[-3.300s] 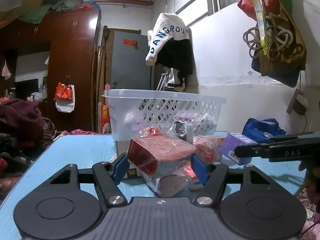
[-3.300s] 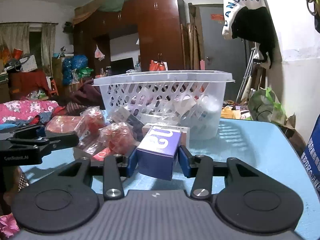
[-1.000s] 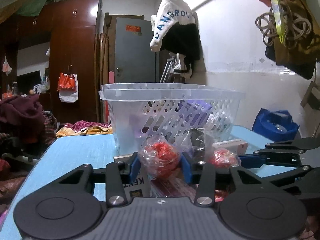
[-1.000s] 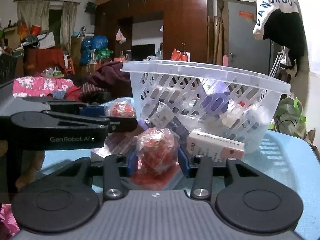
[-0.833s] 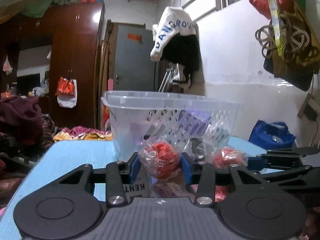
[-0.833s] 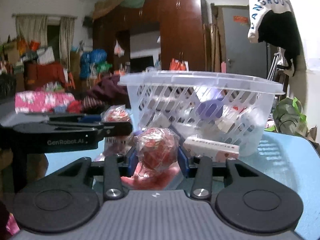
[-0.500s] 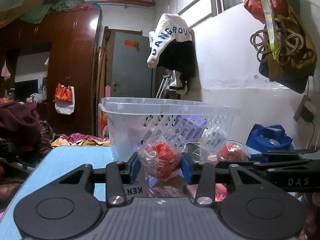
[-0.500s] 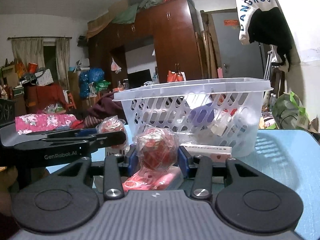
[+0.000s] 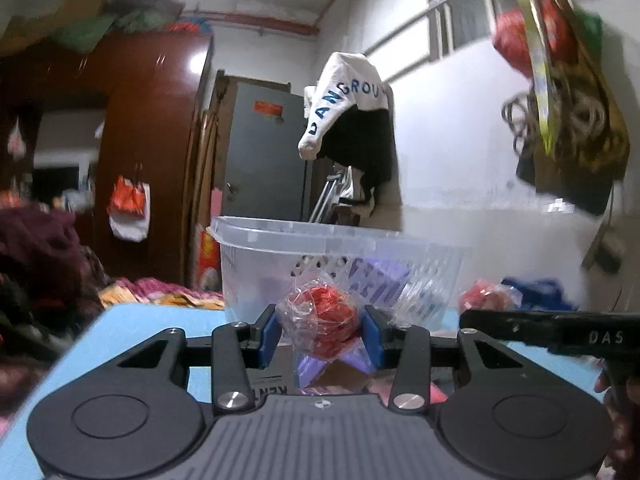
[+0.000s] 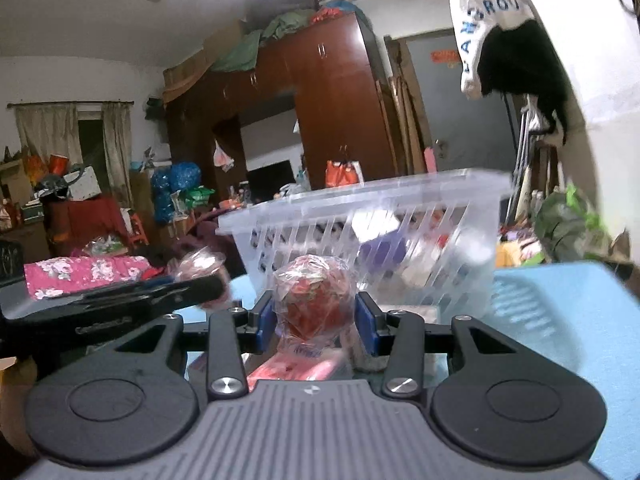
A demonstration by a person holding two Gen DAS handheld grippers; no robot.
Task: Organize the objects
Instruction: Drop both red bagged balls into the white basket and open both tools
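White walls (image 9: 460, 152), brown wardrobe (image 10: 336, 120), grey door (image 9: 264, 152).

A cluttered home bedroom or storeroom. A tall brown wardrobe (image 10: 332, 120) piled with bundles stands at twelve o'clock. A jacket (image 9: 352, 120) hangs on the wall at one o'clock; curtains (image 10: 48, 128) at ten.

Red wrapped balls (image 9: 326, 326), translucent white lattice basket (image 9: 340, 242) (on blue table (image 9: 132, 326)).
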